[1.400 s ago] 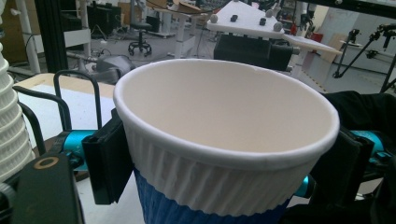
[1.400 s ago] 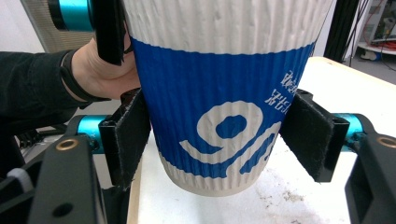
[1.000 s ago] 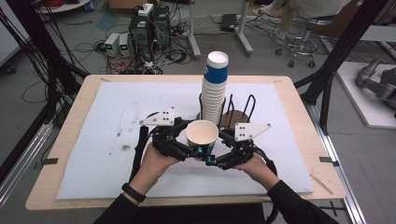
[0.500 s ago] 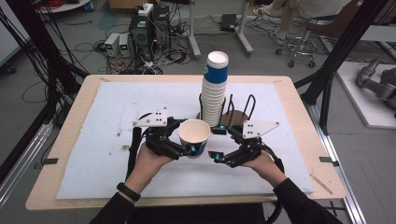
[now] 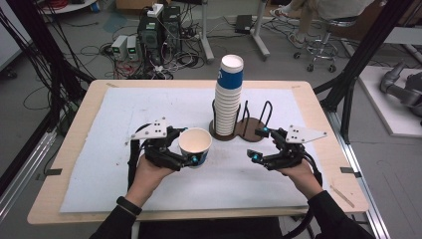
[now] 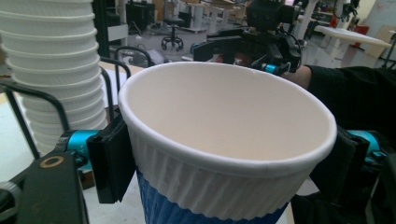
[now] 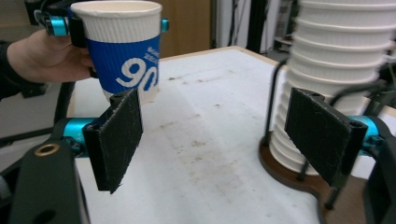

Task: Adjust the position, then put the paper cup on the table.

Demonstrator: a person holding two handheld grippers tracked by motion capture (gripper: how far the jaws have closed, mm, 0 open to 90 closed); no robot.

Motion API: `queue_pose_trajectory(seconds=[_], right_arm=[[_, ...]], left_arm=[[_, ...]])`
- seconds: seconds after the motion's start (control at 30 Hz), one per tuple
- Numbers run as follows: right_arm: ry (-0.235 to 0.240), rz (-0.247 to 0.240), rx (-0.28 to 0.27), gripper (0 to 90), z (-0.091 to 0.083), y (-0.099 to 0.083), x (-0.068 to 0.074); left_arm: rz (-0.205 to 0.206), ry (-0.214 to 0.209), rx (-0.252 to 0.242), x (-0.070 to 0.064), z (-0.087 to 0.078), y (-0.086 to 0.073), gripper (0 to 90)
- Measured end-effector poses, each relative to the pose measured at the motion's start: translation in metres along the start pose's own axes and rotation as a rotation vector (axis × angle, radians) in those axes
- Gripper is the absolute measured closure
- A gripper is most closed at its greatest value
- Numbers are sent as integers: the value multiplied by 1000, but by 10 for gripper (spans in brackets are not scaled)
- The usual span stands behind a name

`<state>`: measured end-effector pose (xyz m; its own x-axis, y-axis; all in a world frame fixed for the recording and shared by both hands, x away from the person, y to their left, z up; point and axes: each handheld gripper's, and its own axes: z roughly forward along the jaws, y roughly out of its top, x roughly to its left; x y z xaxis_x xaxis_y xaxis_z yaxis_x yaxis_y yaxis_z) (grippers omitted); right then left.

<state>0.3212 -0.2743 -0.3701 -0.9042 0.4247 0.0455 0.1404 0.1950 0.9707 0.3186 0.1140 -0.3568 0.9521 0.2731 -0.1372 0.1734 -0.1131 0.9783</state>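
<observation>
A white paper cup (image 5: 195, 143) with a blue band is held upright just above the mat, left of centre. My left gripper (image 5: 191, 147) is shut on it, pads pressed on both sides below the rim (image 6: 224, 140). A tall stack of the same cups (image 5: 229, 97) stands in a wire holder behind it. My right gripper (image 5: 256, 144) is open and empty, right of the holder. In the right gripper view its pads (image 7: 116, 135) stand wide apart, with the held cup (image 7: 123, 51) at upper left and the stack (image 7: 336, 51) at right.
A white mat (image 5: 124, 114) covers the wooden table (image 5: 318, 109). The holder's dark wooden base (image 5: 251, 127) has a second, empty wire loop on its right. Cables and equipment lie on the floor beyond the far edge.
The two grippers have drawn apart. The left one carried the cup to the left, and the right one moved right, away from the cup.
</observation>
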Motion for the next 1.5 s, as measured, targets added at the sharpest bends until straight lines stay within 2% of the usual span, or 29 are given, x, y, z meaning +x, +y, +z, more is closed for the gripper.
queue_pose_trajectory(seconds=[0.2,0.4,0.67,0.77,0.87,1.0,1.13,1.37,1.5], right_arm=[[-42,14,-25,198,-7,-6,-3],[-51,14,-32,198,-10,-6,-3],[-70,22,-24,198,-12,-9,-8],[-83,30,-20,198,-13,-12,-11],[-86,40,-9,198,-13,-13,-12],[-89,30,-3,198,-12,-14,-12],[-86,30,-4,199,-11,-17,-10],[-106,38,3,199,-12,-19,-11],[-113,38,4,199,-13,-20,-11]], left_arm=[[-7,3,-12,2,0,0,205],[6,11,5,2,0,-1,205],[4,71,-7,11,-13,-2,204],[10,102,-2,14,-18,-3,204],[35,152,20,17,-24,-4,204],[31,207,32,25,-33,-8,204],[31,264,21,34,-43,-10,204],[14,348,8,46,-55,-18,204],[-13,386,-2,54,-59,-23,204]])
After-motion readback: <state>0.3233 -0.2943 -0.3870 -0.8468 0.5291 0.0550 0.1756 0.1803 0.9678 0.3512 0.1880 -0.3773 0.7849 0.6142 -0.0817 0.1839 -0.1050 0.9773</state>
